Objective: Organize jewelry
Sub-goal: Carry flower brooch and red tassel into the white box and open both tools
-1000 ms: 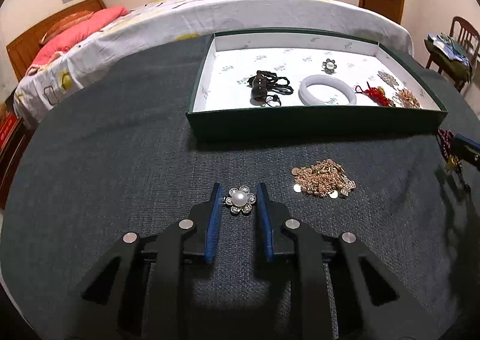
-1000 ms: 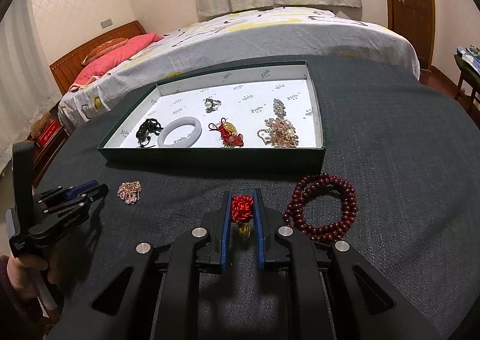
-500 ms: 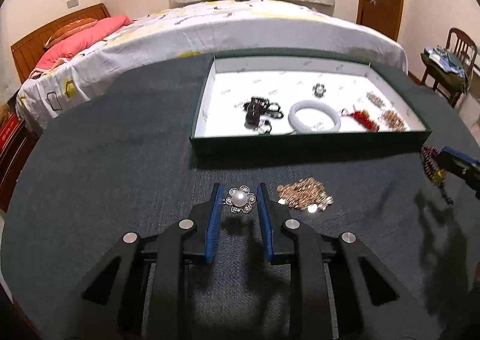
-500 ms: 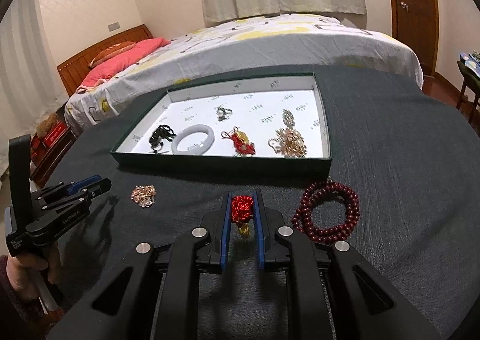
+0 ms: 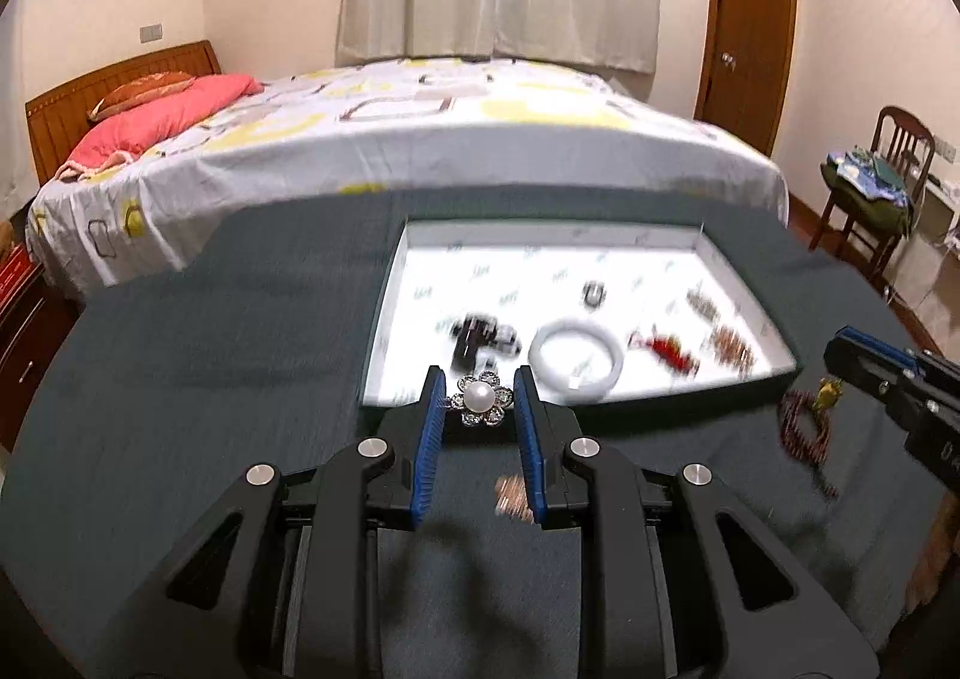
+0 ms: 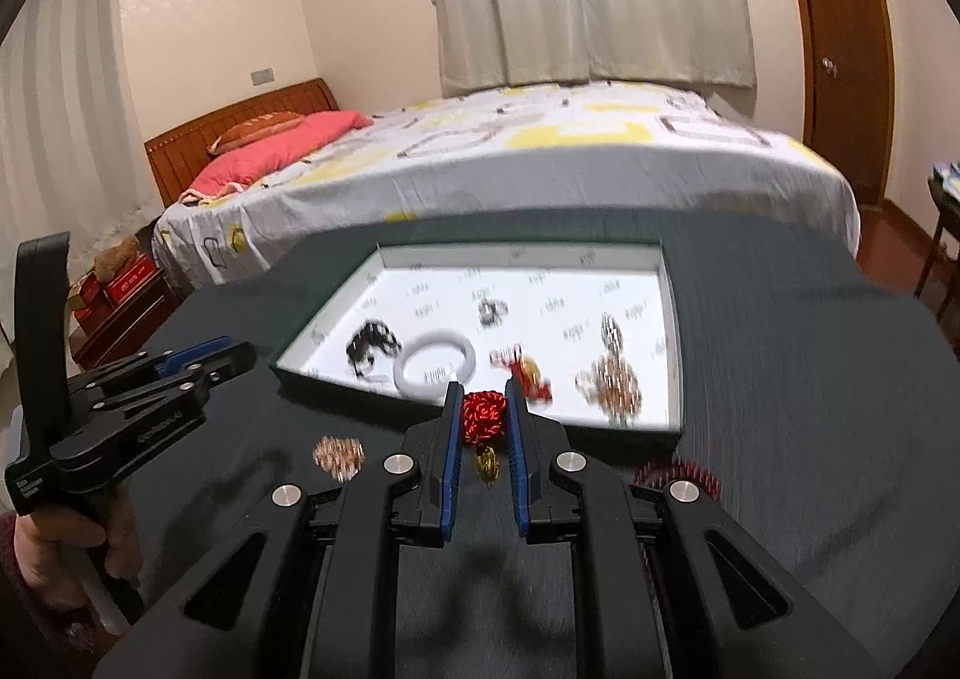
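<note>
My left gripper (image 5: pixel 479 397) is shut on a silver flower brooch with a pearl (image 5: pixel 480 398) and holds it above the dark table, near the front wall of the green jewelry box (image 5: pixel 600 409). My right gripper (image 6: pixel 483 414) is shut on a red knot charm with a gold pendant (image 6: pixel 482 420), also lifted in front of the box (image 6: pixel 681 379). The box holds a white bangle (image 6: pixel 437 364), a black cord piece (image 6: pixel 369 346), a red charm and gold pieces. A gold chain pile (image 6: pixel 339 454) and a dark red bead bracelet (image 6: pixel 678 475) lie on the table.
The table has a dark grey cloth (image 5: pixel 180 379). A bed (image 5: pixel 390 139) stands behind it, a chair (image 5: pixel 882 187) at the right and a wooden door (image 6: pixel 840 49) at the back. The other gripper shows at each view's edge.
Both grippers have risen from the table with their pieces and moved toward the box. The views are blurred by motion.
</note>
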Tool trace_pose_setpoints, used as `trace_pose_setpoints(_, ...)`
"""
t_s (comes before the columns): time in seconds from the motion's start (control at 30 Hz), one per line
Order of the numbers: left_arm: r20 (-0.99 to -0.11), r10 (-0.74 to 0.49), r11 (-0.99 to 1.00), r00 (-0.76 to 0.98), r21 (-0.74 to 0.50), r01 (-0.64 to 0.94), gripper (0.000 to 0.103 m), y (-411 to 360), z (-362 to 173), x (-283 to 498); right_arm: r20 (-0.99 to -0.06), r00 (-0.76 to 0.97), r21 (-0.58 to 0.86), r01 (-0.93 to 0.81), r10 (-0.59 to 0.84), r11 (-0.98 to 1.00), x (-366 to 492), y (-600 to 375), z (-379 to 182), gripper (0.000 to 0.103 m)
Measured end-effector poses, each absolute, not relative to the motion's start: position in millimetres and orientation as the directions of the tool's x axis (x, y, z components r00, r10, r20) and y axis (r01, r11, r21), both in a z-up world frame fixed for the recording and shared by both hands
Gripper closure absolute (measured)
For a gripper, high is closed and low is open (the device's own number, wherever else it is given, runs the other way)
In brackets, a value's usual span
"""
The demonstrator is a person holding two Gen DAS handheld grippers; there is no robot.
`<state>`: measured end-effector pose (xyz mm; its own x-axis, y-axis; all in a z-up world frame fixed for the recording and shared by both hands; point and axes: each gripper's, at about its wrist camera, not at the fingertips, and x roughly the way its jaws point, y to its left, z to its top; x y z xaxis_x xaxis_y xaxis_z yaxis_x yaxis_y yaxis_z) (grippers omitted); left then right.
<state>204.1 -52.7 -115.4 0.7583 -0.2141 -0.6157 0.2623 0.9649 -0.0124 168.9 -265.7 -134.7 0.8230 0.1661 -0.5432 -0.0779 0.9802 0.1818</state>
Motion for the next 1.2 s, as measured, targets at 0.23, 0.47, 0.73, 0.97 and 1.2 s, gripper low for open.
trace_pose_setpoints(0.23,-0.563,-0.242,0.959,0.790,-0.016,0.282,0.080,-80,-95,239,-0.491,0.860,0.146,-0.077,0.140,0.986,201,-270,-112,0.089)
trace_pose_setpoints(0.47,-0.569,-0.235,0.960,0.788,-0.009,0.280,0.080,-108,-103,290,-0.489,0.865,0.125,-0.056,0.111,0.991,248,-277,-120,0.089)
trace_pose_setpoints(0.73,-0.650,-0.215,0.961,0.729,-0.009,0.276,0.080,-127,-142,336,-0.578,0.808,0.159,-0.029,0.117,0.987,294,-284,-162,0.089)
trace_pose_setpoints(0.97,-0.715,-0.191,0.962,0.672,-0.001,0.273,0.080,-137,-169,357,-0.656,0.747,0.144,-0.013,0.106,0.990,316,-281,-193,0.089)
trace_pose_setpoints(1.2,-0.759,-0.166,0.964,0.630,0.011,0.267,0.080,-141,-183,369,-0.697,0.711,0.137,0.007,0.091,0.991,325,-284,-207,0.089)
